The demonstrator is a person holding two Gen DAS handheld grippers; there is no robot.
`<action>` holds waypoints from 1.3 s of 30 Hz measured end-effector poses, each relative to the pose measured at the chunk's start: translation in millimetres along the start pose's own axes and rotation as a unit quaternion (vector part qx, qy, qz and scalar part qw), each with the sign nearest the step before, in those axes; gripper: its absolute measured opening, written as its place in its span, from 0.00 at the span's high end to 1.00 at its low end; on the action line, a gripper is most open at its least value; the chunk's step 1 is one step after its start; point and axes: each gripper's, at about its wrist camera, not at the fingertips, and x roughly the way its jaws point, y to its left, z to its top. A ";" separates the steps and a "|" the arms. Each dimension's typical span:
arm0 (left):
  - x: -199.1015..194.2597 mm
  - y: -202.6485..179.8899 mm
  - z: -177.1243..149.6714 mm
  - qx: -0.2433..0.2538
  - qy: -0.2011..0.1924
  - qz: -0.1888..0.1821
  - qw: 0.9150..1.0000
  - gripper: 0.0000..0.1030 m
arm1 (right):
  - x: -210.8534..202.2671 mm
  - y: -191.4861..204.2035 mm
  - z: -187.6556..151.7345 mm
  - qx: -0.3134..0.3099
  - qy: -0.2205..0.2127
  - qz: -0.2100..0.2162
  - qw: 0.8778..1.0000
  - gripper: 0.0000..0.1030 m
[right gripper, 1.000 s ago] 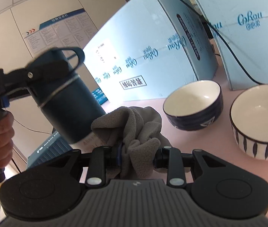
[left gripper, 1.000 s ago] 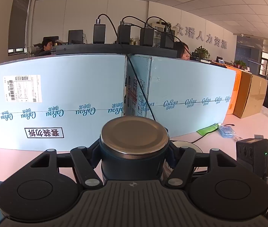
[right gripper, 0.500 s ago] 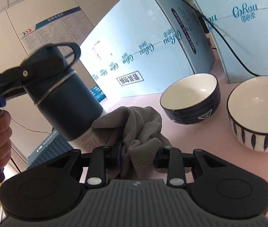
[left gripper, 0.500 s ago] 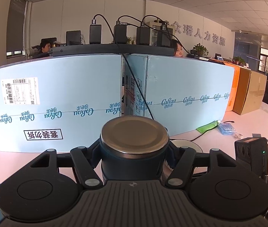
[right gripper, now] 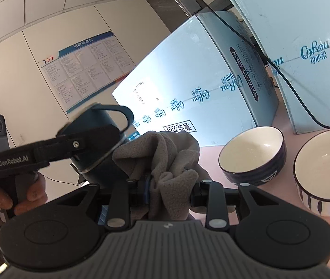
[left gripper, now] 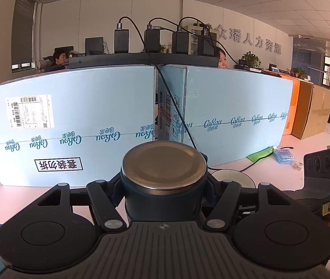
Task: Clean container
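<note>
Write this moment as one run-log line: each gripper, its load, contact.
left gripper: shut on blue flask | right gripper: shut on grey cloth | cloth beside flask, contact unclear

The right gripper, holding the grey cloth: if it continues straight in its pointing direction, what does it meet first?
Probably the dark blue flask held by the left gripper: the grey cloth in the right gripper already looks to reach it, though depth is unclear.
</note>
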 end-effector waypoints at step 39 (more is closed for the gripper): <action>2.8 -2.5 0.5 -0.003 0.008 0.003 1.000 0.42 | 9.3 -14.1 -22.7 0.034 0.034 -0.018 0.999 0.67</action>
